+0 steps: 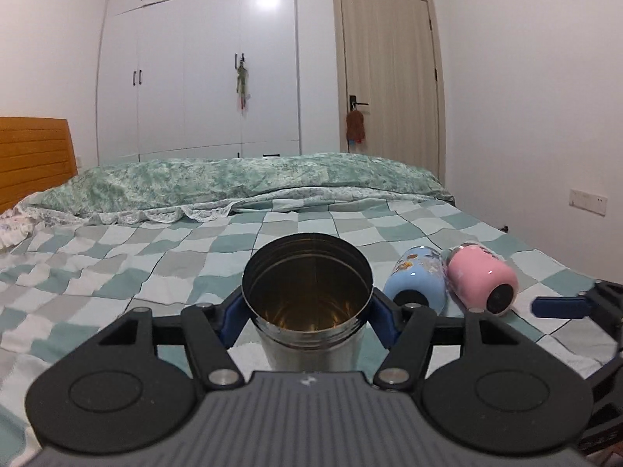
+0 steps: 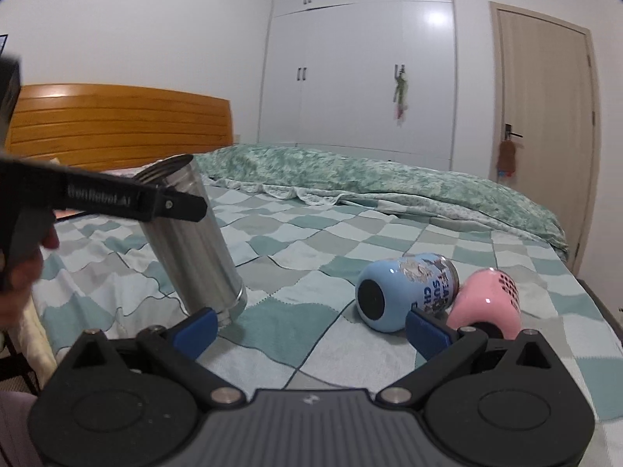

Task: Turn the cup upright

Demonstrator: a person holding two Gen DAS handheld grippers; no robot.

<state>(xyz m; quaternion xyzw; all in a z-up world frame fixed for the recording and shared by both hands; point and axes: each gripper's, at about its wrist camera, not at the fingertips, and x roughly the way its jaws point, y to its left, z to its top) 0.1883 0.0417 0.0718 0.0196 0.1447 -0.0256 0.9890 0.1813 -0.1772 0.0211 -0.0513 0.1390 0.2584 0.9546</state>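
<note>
L gripper [image 1: 307,311] is clamping the steel cup [image 1: 307,299] near its rim, blue pads [image 1: 229,319] pressing both sides. Cup is sitting mouth-up w/ a lean; in the R wrist view its base is touching the checked bedspread [image 2: 296,210] and its top is tilting toward the headboard [image 2: 117,124]. Inside of the cup is showing bare metal.

R gripper [image 2: 311,330] is hovering low over the bedspread w/ fingers spread wide, holding nothing. Its L pad is sitting just beside the steel cup's base; its R pad is overlapping the gap between the two cans in view.

Blue can [image 2: 405,292] and pink can [image 2: 490,299] are lying on their sides, touching, dark bases facing the cameras. Blue can is showing partial print, approx. "SU" / "CH"; rest unreadable. Pink can's dotted print is not legible.

L gripper's arm is carrying lettering reading approx. "GenRobot.AI" in the R wrist view.

Bkgd: white wardrobe [image 1: 194,58], closed door [image 1: 389,70], green quilt [image 1: 241,183] bunched along the far side of the bed.
</note>
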